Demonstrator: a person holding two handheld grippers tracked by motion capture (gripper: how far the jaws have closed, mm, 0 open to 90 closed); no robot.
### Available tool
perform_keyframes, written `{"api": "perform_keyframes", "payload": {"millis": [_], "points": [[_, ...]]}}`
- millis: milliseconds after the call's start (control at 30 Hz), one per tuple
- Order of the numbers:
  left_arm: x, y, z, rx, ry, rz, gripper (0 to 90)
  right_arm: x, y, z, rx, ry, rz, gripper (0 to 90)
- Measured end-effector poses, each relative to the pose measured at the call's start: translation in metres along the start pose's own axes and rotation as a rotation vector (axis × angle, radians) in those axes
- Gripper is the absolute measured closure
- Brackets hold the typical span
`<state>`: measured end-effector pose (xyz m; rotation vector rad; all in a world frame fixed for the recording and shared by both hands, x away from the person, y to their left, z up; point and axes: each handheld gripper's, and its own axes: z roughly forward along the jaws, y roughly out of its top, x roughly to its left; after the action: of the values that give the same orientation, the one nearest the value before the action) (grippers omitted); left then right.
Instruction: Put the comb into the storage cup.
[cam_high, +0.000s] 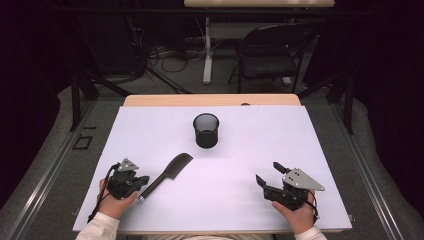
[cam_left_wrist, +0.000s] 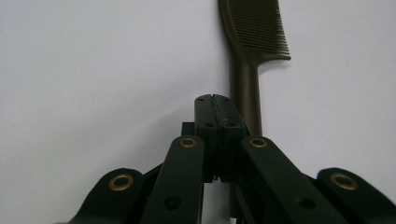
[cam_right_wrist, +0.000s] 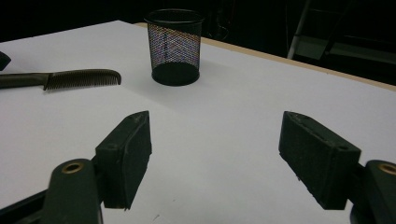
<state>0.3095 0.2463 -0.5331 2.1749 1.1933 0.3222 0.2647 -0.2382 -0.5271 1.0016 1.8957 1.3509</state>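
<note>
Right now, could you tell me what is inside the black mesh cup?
The mesh cup looks empty: through the mesh, the right gripper view shows just its dark base. The comb lies outside on the table.

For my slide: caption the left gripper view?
Shut left gripper beside the dark plastic comb's handle on white table.

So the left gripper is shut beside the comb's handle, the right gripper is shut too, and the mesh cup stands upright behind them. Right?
Not quite. The right gripper is open: the right gripper view shows its jaws standing wide apart over the white table. The rest holds: the left gripper is shut beside the comb handle, and the mesh cup stands upright farther back.
</note>
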Motion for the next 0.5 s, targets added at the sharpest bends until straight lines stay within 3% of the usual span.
{"api": "perform_keyframes", "payload": {"millis": [300, 500], "points": [[-0.001, 0.001, -0.009, -0.05, -0.006, -0.012, 82.0, -0.002, -0.001, -0.001, 0.007, -0.017, 0.01, 25.3], [-0.002, 0.003, -0.015, -0.074, -0.001, -0.008, 69.9, -0.002, -0.001, -0.002, 0.008, -0.024, 0.01, 25.3]]}}
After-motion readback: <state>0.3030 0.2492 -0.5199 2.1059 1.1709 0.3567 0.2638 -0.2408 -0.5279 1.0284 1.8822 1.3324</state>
